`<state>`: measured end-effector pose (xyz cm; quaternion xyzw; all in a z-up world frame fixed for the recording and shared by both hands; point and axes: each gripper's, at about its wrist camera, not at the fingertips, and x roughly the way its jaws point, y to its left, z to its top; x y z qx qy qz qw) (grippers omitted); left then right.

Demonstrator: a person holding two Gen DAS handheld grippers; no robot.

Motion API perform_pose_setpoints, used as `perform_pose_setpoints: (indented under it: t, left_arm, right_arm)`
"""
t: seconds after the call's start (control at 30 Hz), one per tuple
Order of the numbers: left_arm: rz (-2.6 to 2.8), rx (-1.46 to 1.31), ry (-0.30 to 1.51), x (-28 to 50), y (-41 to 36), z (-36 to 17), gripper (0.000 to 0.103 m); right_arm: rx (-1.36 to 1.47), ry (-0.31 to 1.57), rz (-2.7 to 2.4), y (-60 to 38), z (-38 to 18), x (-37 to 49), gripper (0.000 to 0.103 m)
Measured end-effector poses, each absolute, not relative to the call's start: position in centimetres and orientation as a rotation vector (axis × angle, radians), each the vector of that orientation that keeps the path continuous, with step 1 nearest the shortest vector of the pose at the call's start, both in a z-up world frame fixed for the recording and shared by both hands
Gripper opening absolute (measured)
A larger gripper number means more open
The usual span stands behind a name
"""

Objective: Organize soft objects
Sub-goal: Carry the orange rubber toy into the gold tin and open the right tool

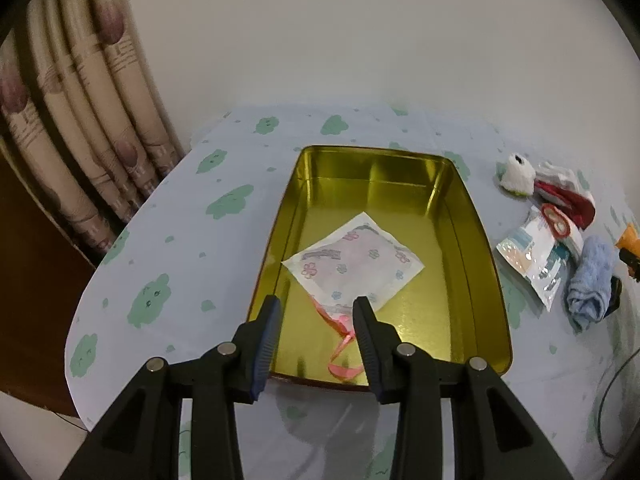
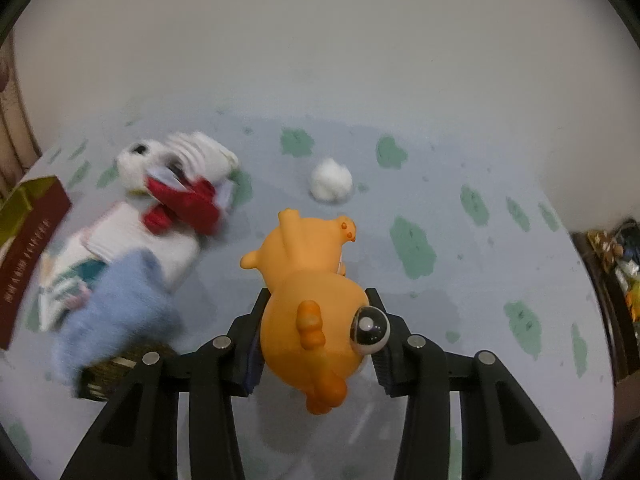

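The left gripper (image 1: 316, 310) is matte black plastic: two straight fingers (image 1: 366, 332) lined on their inner faces with ribbed dark-blue pads (image 1: 267, 330). Behind them spread four angular black linkage arms with triangular recesses, each joint capped by a round silver pin (image 1: 227, 347). The right gripper (image 2: 316, 300) is built alike, with the same silver pins (image 2: 416, 341).

I counted 1 gold tin (image 1: 472, 240) holding 1 flowered packet (image 1: 352, 260) and 1 pink ribbon (image 1: 340, 344). Outside it lay 1 blue cloth (image 2: 116, 304), 1 red-and-white sock (image 2: 192, 192), 1 white pompom (image 2: 331, 180), 1 orange toy (image 2: 312, 300).
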<state>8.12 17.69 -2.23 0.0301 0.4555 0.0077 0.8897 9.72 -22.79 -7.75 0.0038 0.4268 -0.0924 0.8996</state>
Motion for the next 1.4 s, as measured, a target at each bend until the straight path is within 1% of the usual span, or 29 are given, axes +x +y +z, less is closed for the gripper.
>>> perform_pose_setpoints:
  t: [0.13, 0.27, 0.53, 0.67, 0.9, 1.23, 1.4]
  left_arm:
    - [0.049, 0.008, 0.927, 7.8, 19.3, -1.9, 0.038]
    - [0.084, -0.045, 0.900, 7.2, 21.1, -1.3, 0.039]
    - [0.171, 0.000, 0.865, 6.4, 23.1, -1.1, 0.041]
    - [0.199, -0.041, 0.866, 6.4, 24.5, -1.2, 0.041]
    - [0.254, -0.160, 0.866, 6.1, 27.5, -1.4, 0.041]
    - [0.270, -0.250, 0.899, 6.2, 28.9, -2.4, 0.041]
    - [0.268, -0.212, 0.891, 6.3, 28.3, -2.4, 0.041]
  right_arm:
    - [-0.038, 0.838, -0.125, -20.3, -4.7, 9.6, 0.041]
    - [-0.098, 0.810, 0.003, -15.5, -2.5, 9.8, 0.041]
    - [-0.151, 0.852, 0.304, -4.2, -1.2, 9.4, 0.041]
    - [-0.187, 0.870, 0.413, 1.4, -1.4, 9.5, 0.041]
    - [-0.275, 0.918, 0.493, 8.5, -3.7, 10.8, 0.041]
    - [-0.304, 0.990, 0.494, 11.7, -6.7, 13.3, 0.042]
    - [-0.311, 1.017, 0.481, 12.3, -8.1, 13.8, 0.042]
